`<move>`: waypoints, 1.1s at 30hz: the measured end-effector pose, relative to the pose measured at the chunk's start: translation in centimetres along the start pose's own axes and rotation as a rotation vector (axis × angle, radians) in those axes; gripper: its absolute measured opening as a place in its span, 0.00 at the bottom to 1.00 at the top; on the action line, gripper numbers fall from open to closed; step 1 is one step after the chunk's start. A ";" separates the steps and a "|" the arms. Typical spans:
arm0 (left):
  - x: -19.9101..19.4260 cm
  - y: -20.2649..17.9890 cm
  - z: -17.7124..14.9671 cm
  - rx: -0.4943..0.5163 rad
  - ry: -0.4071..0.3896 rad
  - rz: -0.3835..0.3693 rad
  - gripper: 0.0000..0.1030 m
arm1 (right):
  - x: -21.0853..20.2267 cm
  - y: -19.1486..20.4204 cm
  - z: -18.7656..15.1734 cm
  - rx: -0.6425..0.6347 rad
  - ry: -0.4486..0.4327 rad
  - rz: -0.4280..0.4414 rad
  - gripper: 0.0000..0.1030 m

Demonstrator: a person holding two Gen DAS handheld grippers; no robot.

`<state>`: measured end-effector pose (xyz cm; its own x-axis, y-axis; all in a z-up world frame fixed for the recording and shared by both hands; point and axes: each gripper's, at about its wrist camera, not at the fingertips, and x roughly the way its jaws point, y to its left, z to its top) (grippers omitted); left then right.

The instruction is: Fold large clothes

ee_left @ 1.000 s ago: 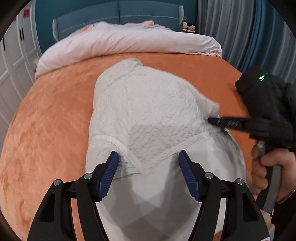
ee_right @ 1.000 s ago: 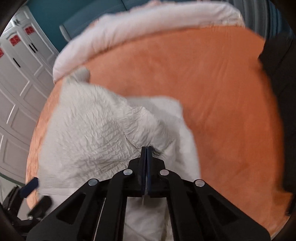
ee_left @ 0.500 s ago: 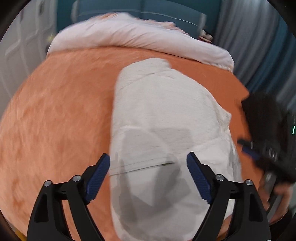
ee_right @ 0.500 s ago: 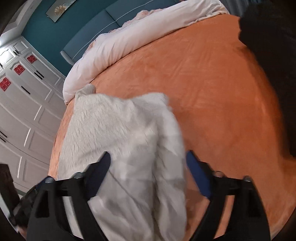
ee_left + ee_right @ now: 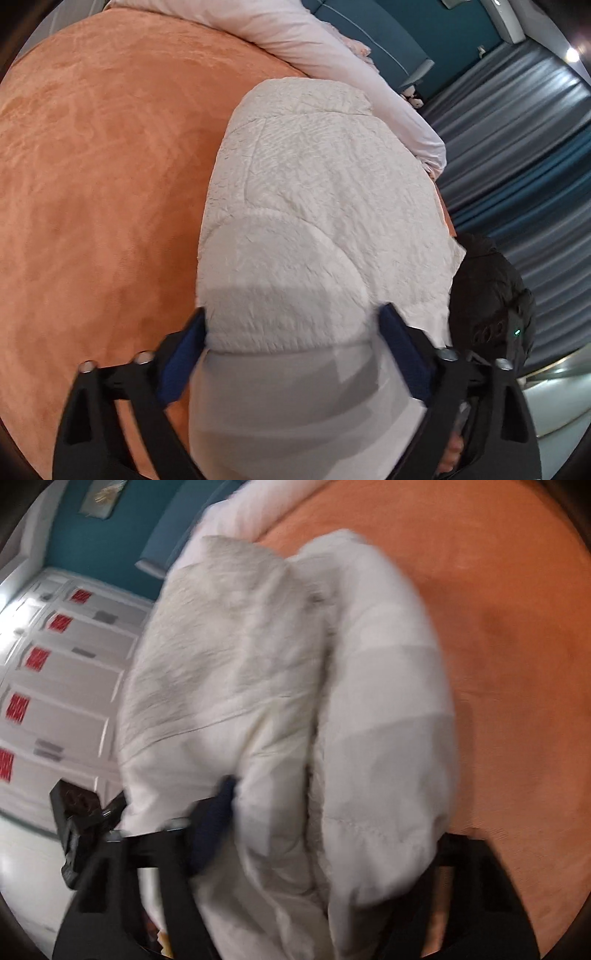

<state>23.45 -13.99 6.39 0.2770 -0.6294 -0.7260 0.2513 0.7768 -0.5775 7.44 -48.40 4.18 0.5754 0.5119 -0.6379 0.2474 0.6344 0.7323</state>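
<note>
A large white quilted jacket (image 5: 317,206) lies lengthwise on the orange bed cover (image 5: 92,166), its sides folded in. My left gripper (image 5: 291,350) is open, its blue pads straddling the near end of the garment. In the right wrist view the same jacket (image 5: 258,672) fills the middle, bulging between the jaws of my open right gripper (image 5: 325,834); only its left blue pad (image 5: 214,827) shows, the right one is hidden behind the cloth. The left gripper's body (image 5: 81,823) shows at lower left there.
A pale pink duvet (image 5: 332,48) lies along the head of the bed. A black garment (image 5: 487,291) sits at the bed's right edge by grey-blue curtains (image 5: 524,155). White wardrobe doors (image 5: 59,672) stand left of the bed.
My right gripper has let go of the jacket's edge and opened. Both grippers have moved to the jacket's near end and now straddle it, and both views have swung round.
</note>
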 end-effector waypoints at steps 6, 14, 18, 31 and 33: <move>-6.7 1.0 -3.4 0.074 0.001 0.066 0.65 | -0.2 2.9 -6.8 -0.058 0.087 0.104 0.23; -11.8 2.5 -7.6 0.132 -0.036 0.186 0.65 | -2.4 3.3 -11.9 -0.012 0.010 -0.036 0.45; -13.8 -0.7 -7.1 0.266 -0.110 0.283 0.65 | -6.7 7.8 -11.0 -0.193 -0.070 -0.288 0.45; -9.5 -4.1 -6.7 0.327 -0.077 0.354 0.66 | -5.2 13.4 -3.6 -0.395 -0.107 -0.400 0.03; -8.4 -3.3 -7.1 0.314 -0.049 0.374 0.67 | -2.3 11.4 -4.0 -0.382 -0.049 -0.475 0.00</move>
<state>13.69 -11.10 11.78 0.4429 -0.3150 -0.8394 0.3920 0.9101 -0.1346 5.85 -40.04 13.03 0.5086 0.1008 -0.8551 0.1941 0.9541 0.2279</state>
